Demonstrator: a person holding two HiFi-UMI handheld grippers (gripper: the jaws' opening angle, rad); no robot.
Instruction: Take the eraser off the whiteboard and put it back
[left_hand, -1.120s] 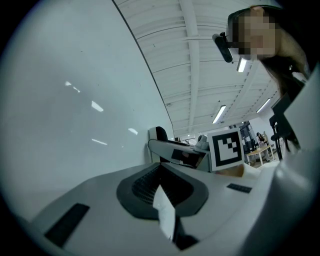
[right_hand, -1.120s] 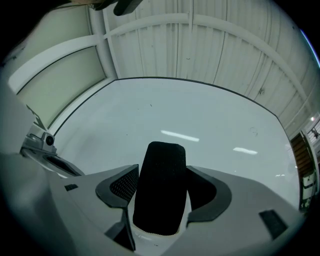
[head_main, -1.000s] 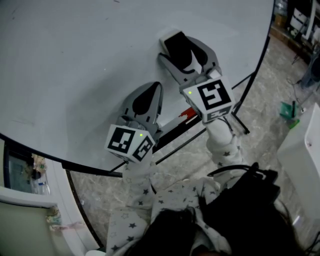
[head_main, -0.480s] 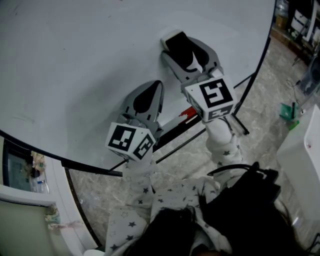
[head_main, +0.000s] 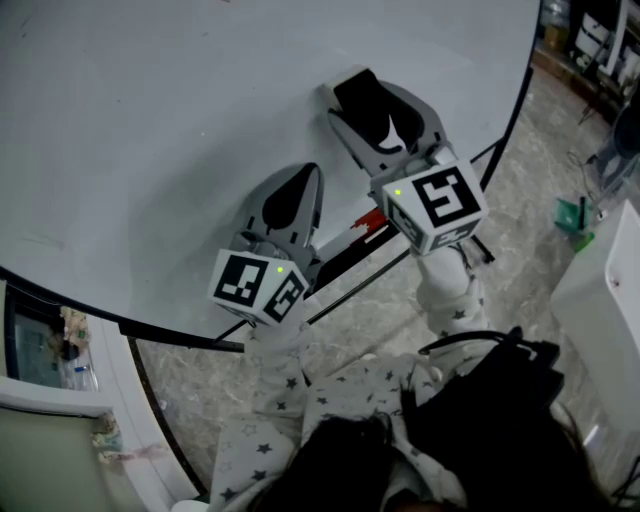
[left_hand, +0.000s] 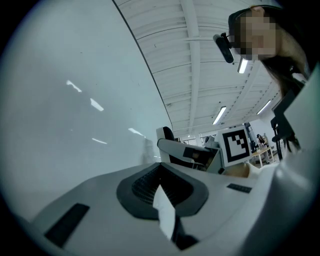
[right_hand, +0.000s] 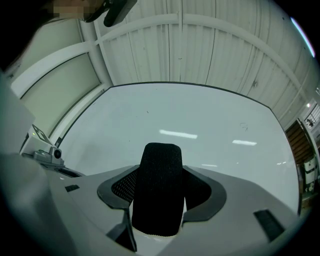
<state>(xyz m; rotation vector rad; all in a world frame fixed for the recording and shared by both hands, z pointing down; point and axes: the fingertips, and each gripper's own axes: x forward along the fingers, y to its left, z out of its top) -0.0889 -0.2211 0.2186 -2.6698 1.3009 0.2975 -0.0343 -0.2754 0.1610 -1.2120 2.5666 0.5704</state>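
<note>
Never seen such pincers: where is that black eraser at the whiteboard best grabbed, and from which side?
On its two long sides, across the narrow width, coming in from the end facing the person. The eraser is a long slim block, so those sides fit between the pads. The right gripper holds it that way; its jaws have just been closing, the eraser between them.

- Head view looks steeply down from above onto the large white whiteboard (head_main: 150, 120).
- Left gripper view looks up along that same board from close by.
- Right gripper view faces it squarely.
</note>
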